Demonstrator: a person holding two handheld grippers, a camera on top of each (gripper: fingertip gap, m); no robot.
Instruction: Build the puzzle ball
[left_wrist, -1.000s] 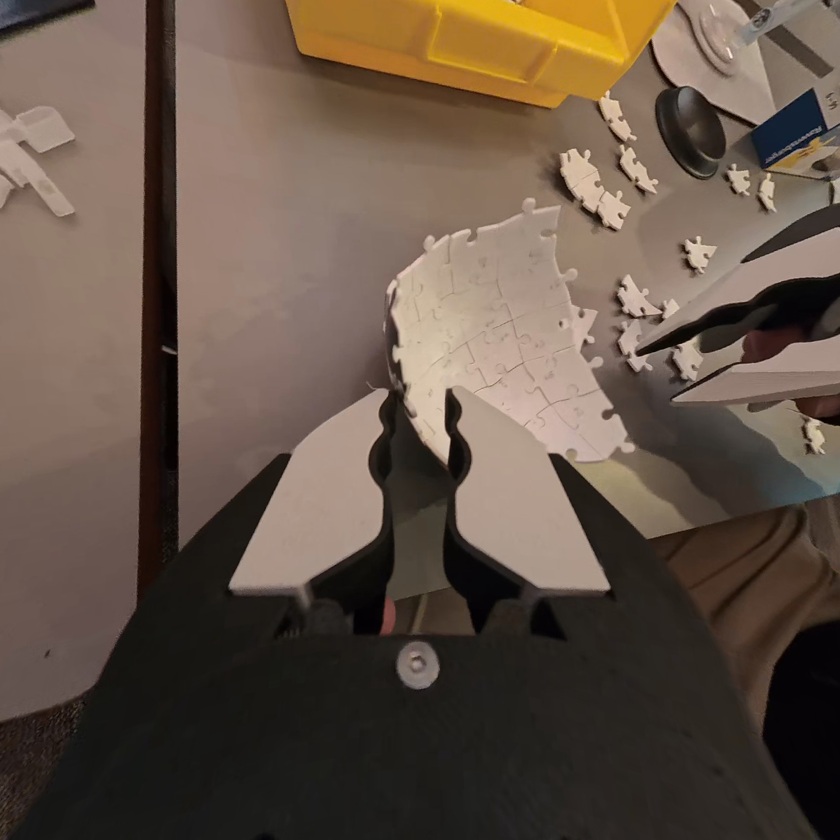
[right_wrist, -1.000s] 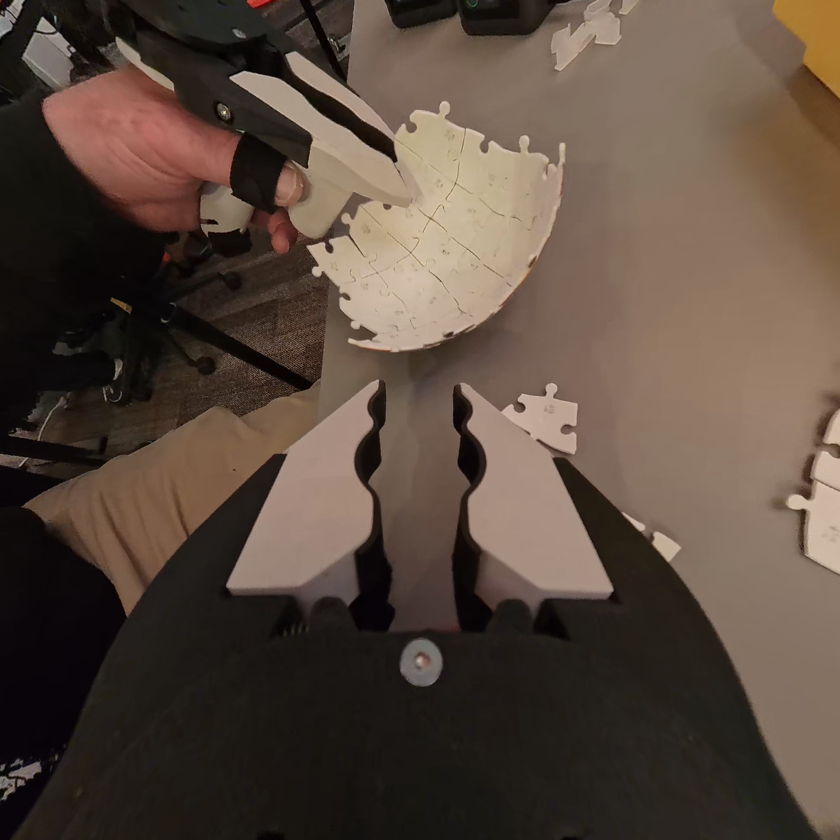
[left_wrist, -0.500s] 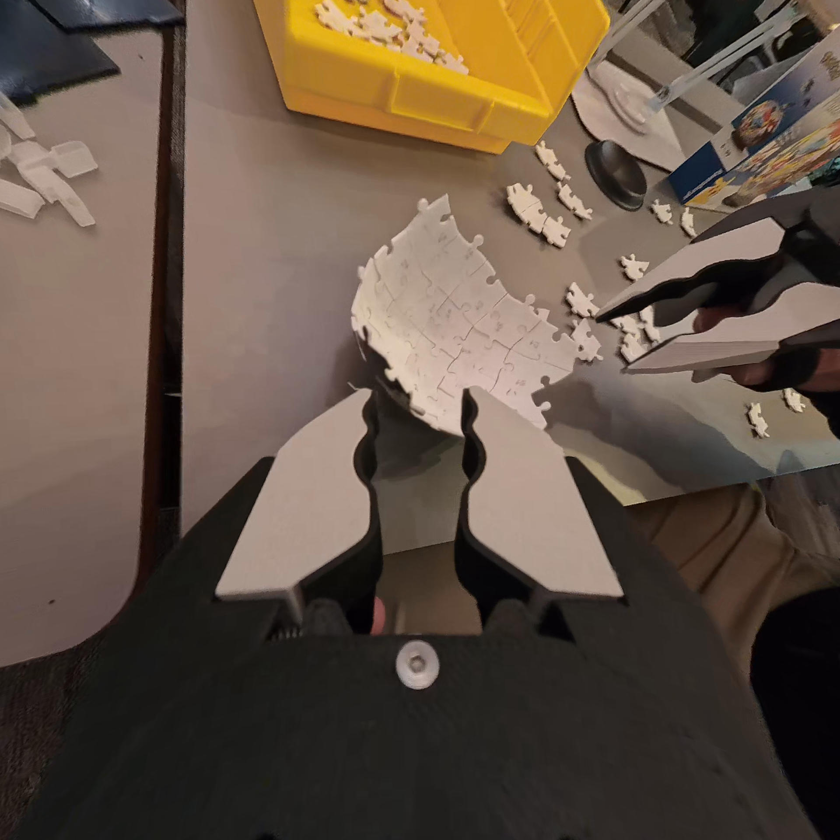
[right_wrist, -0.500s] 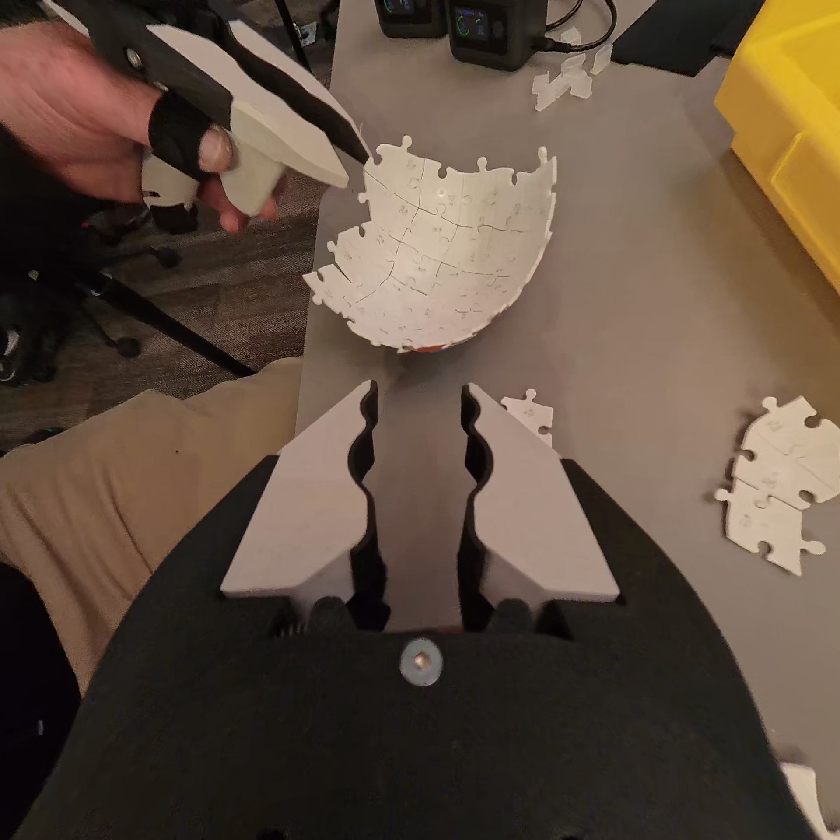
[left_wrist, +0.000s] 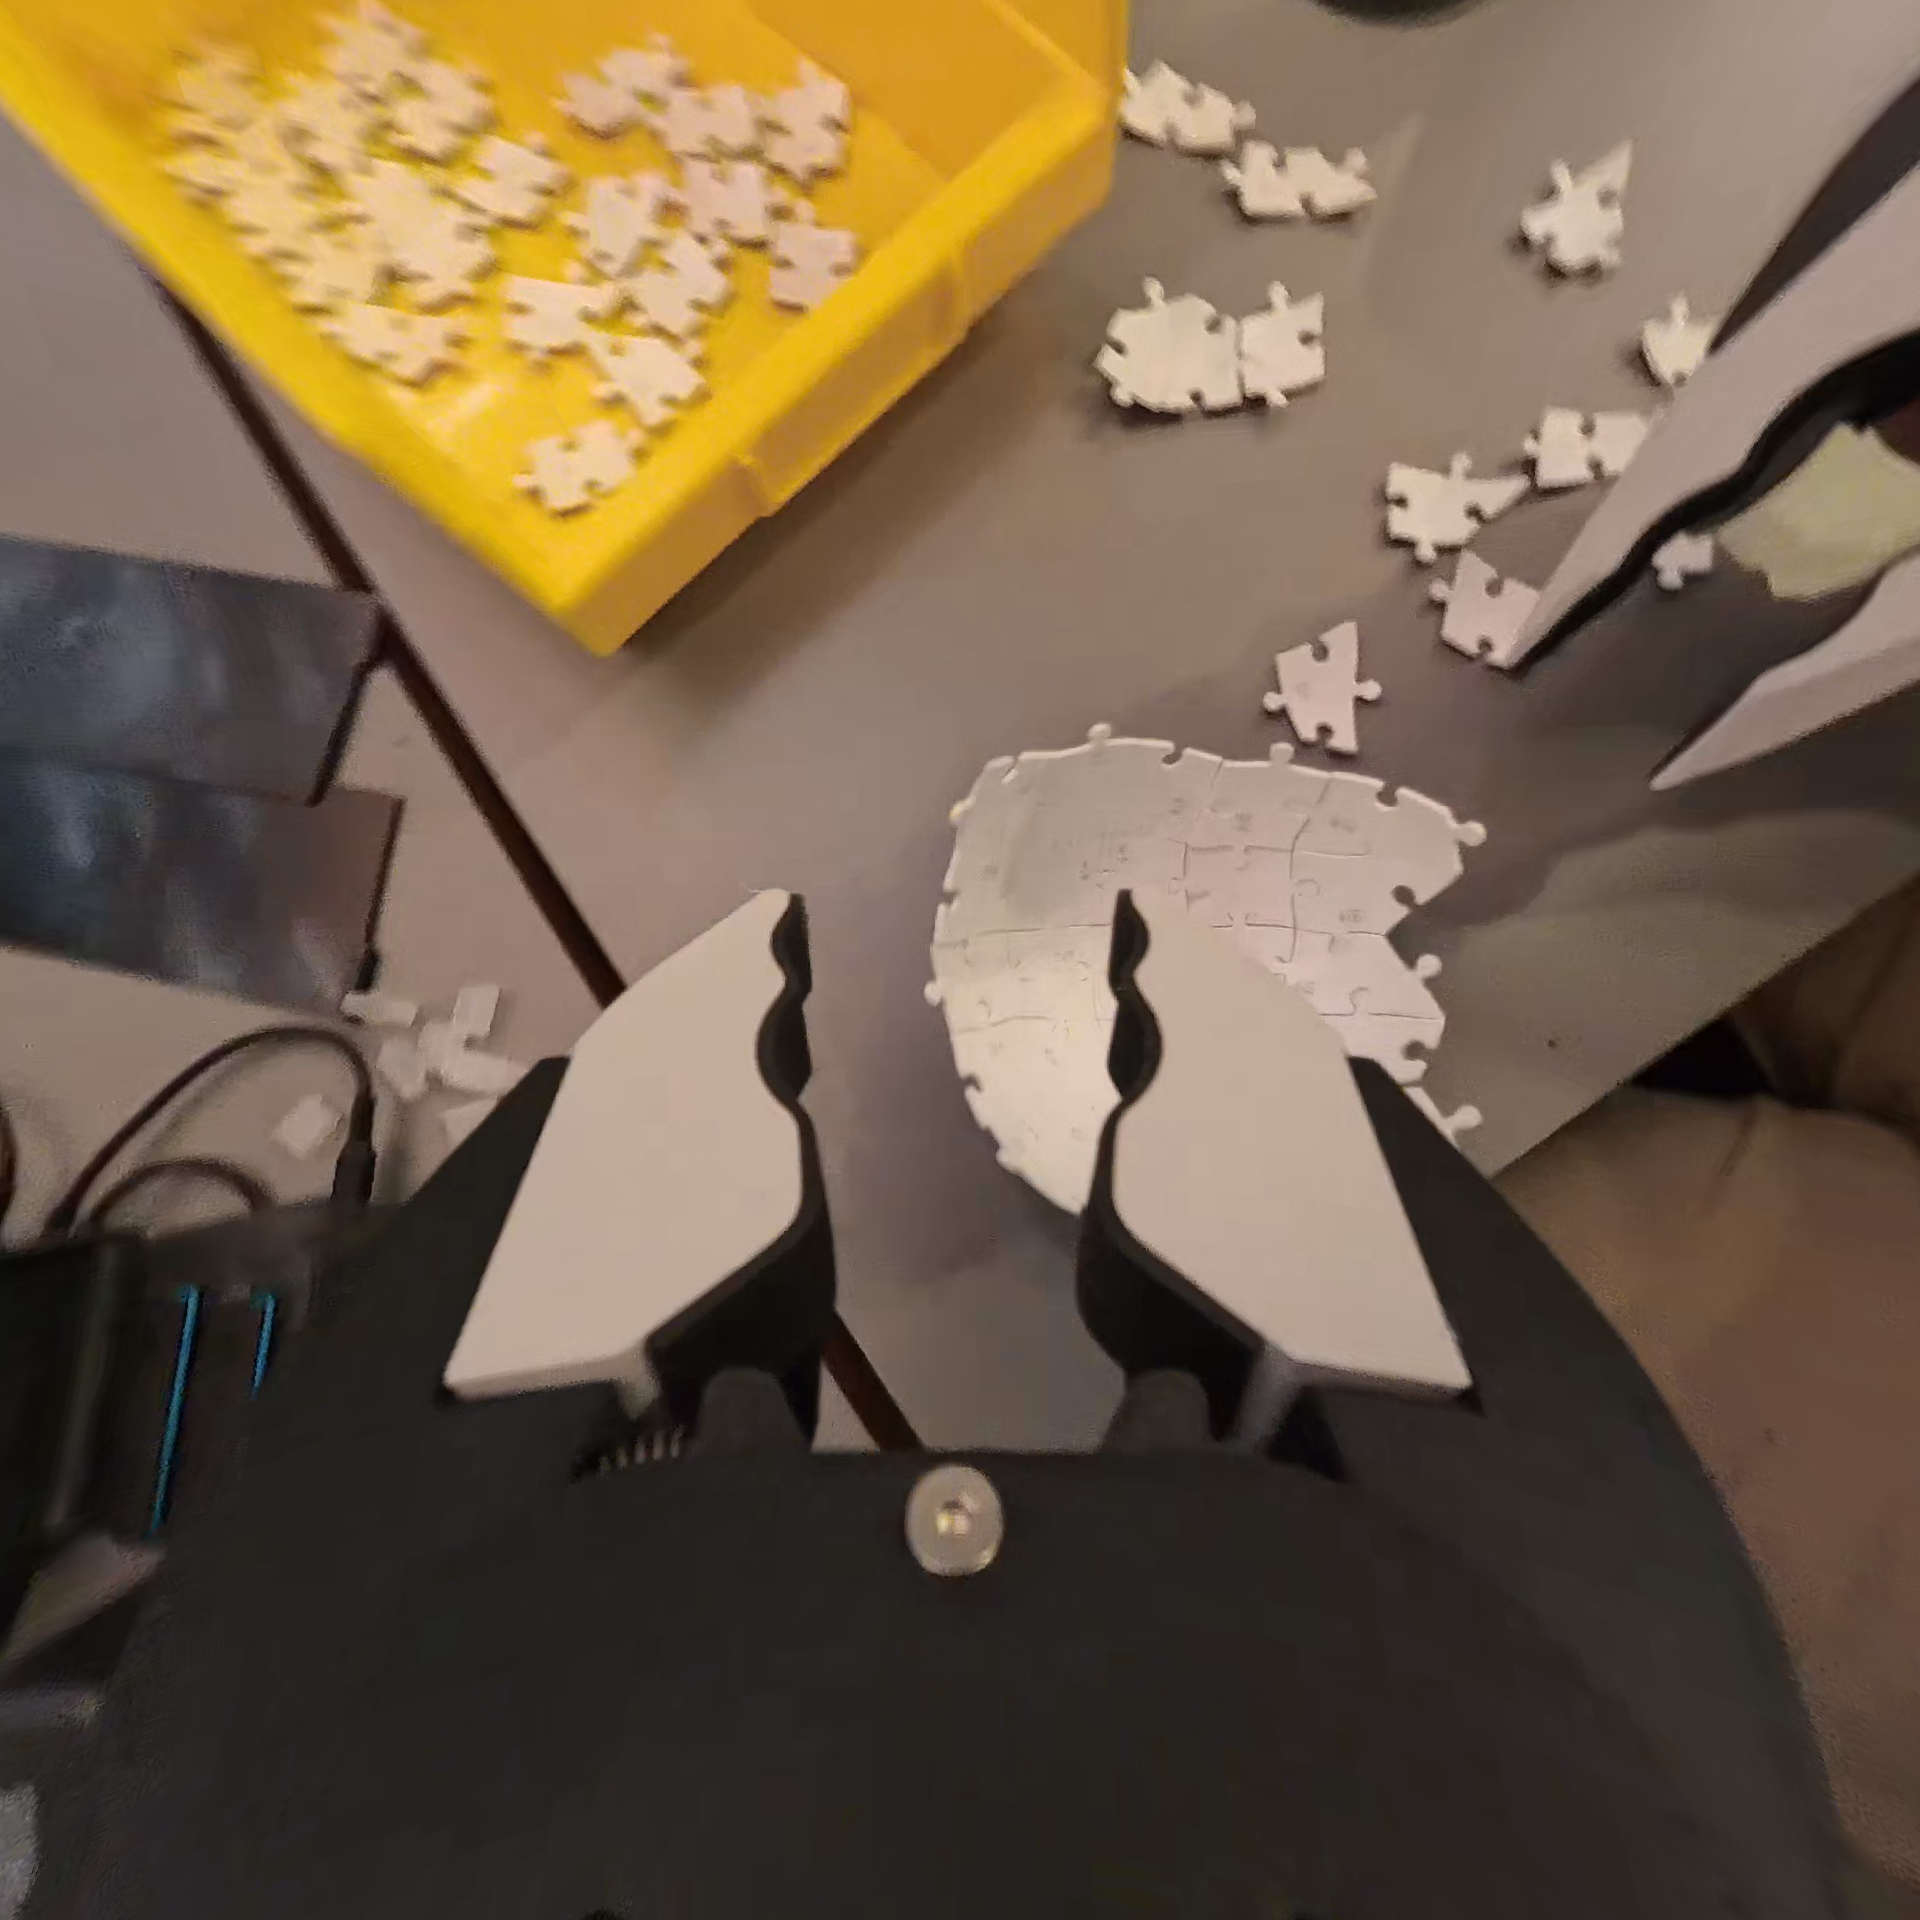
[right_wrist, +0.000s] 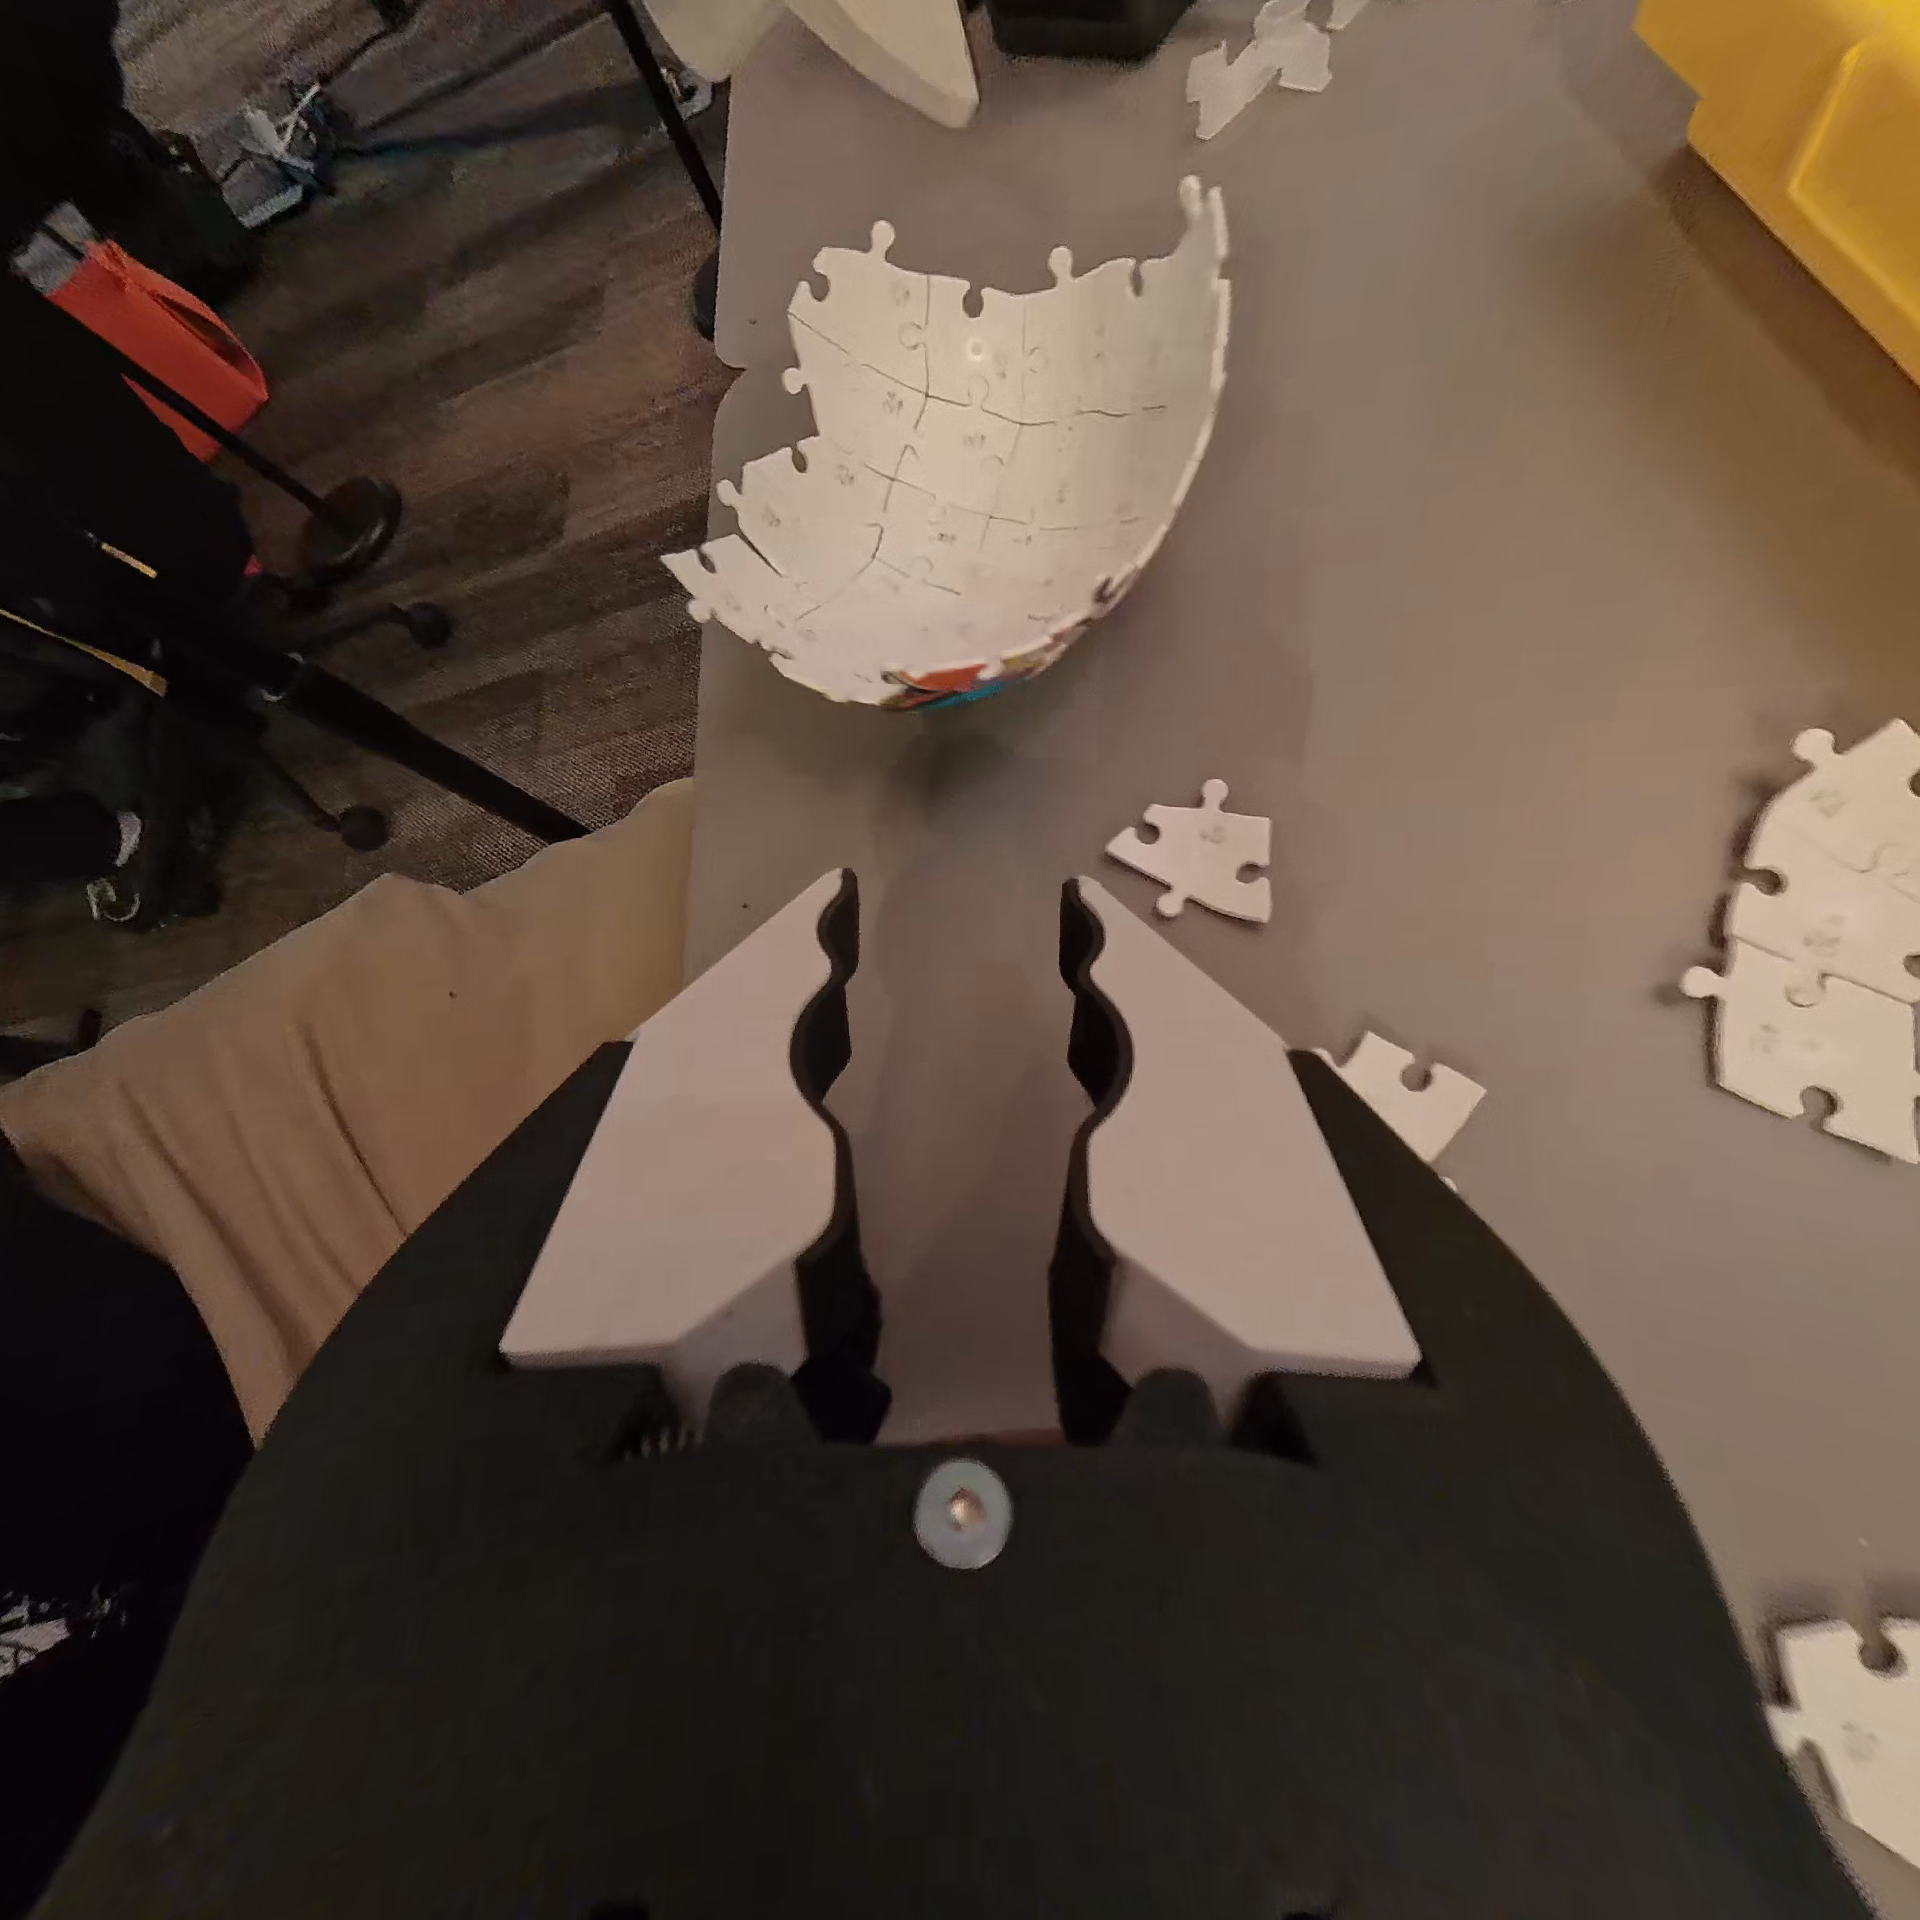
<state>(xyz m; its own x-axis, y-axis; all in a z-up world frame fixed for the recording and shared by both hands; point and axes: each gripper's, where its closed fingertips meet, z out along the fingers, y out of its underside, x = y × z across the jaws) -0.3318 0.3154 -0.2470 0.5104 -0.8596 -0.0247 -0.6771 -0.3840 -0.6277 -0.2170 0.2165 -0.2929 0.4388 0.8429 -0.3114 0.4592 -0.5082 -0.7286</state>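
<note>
**Desk:** Where did the half-built puzzle ball (right_wrist: 997, 488) sit?

**Photographer:** On the grey tabletop (right_wrist: 1455, 582), hard by its left edge in the right wrist view, white hollow side up, a strip of coloured outer face showing at its near rim. Beyond that edge the floor (right_wrist: 499, 436) dropped away, with black stand legs on it. To the ball's right lay bare tabletop as far as the yellow bin (right_wrist: 1808, 177) at the far right corner.

**Desk:** And the tongs?

**Photographer:** The right tongs (right_wrist: 958, 891) stood apart, gripping nothing, tips short of the ball and above clear tabletop. A single loose piece (right_wrist: 1205, 868) lay just right of the right tip, not touching as far as could be seen; a joined cluster of pieces (right_wrist: 1829, 997) lay farther right.

**Desk:** The left pair?

**Photographer:** The left tongs (left_wrist: 958, 912) were spread wide and empty. In the left wrist view their right finger overlapped the ball (left_wrist: 1195, 883); contact could not be judged. The yellow bin (left_wrist: 790, 436), holding white pieces, sat far left, close to the dark seam (left_wrist: 457, 748) between two tabletops. Scattered pieces (left_wrist: 1205, 348) lay far right, beside the right tongs (left_wrist: 1600, 707) entering from the right edge.
</note>
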